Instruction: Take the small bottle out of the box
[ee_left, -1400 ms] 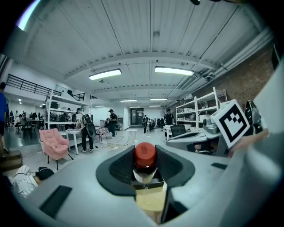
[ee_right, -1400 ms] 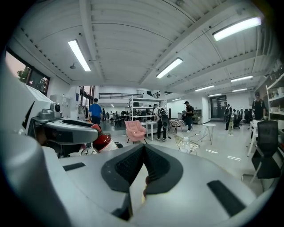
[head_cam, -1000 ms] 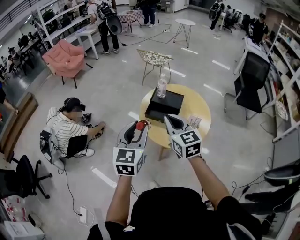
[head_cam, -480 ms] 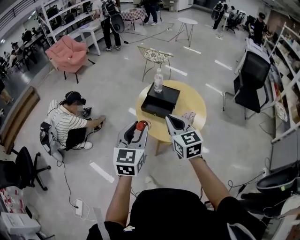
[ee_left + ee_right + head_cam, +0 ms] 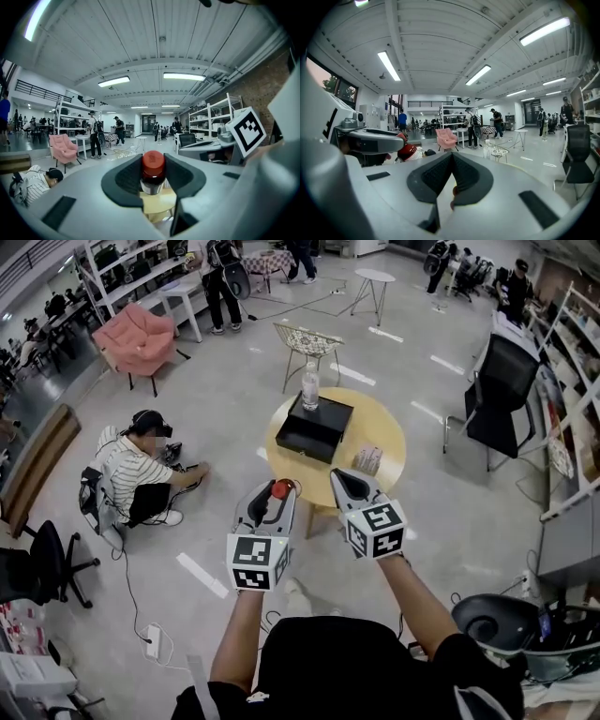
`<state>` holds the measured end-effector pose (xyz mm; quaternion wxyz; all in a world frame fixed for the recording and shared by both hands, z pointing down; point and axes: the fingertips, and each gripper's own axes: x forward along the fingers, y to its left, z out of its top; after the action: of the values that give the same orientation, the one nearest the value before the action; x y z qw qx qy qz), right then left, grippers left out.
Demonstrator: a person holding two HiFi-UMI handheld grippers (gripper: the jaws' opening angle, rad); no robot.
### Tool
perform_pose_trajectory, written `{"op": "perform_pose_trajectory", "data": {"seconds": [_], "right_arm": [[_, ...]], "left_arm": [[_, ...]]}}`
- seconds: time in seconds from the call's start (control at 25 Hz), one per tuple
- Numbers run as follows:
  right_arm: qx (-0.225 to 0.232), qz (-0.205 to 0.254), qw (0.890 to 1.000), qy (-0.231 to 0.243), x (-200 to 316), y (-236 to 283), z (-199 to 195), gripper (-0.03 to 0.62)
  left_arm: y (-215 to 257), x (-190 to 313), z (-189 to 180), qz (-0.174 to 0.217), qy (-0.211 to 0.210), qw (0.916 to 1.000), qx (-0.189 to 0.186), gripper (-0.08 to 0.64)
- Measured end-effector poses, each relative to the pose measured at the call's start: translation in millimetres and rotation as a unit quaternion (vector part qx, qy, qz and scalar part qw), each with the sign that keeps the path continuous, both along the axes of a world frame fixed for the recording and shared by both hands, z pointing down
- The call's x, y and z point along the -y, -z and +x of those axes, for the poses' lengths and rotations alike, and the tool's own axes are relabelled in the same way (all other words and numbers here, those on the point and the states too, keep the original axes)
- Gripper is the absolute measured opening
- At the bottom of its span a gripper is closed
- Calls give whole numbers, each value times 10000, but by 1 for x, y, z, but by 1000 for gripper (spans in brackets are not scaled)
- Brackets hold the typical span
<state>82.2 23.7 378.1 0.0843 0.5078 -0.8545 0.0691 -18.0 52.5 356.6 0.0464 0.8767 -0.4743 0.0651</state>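
Observation:
My left gripper (image 5: 274, 495) is shut on a small bottle (image 5: 280, 489) with a red cap, and holds it roughly level at chest height. In the left gripper view the small bottle (image 5: 153, 171) stands upright between the dark pads (image 5: 124, 180). Beside it, my right gripper (image 5: 343, 484) has its jaws together with nothing held, and its pads (image 5: 436, 176) meet. The black box (image 5: 314, 427) lies on a round yellow table (image 5: 384, 432) well ahead of both grippers. A clear water bottle (image 5: 310, 385) stands on the box's far end.
A small packet (image 5: 367, 459) lies on the table's near right. A person (image 5: 141, 474) sits on the floor at left. A pink armchair (image 5: 136, 334), a wire chair (image 5: 307, 341) and a black office chair (image 5: 497, 381) ring the table. A power strip (image 5: 155, 641) lies near my feet.
The table and box have slid up and away in the head view as I back off. Both grippers keep the same pose, the left still on the bottle.

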Motion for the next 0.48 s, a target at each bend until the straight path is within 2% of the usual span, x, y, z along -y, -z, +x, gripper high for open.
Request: {"op": "perform_pose_trajectory", "data": {"seconds": [0.48], "right_arm": [[80, 92, 9999, 100, -41, 3, 11, 2]], "left_arm": [[2, -45, 10, 127, 143, 9998, 34, 146]]}}
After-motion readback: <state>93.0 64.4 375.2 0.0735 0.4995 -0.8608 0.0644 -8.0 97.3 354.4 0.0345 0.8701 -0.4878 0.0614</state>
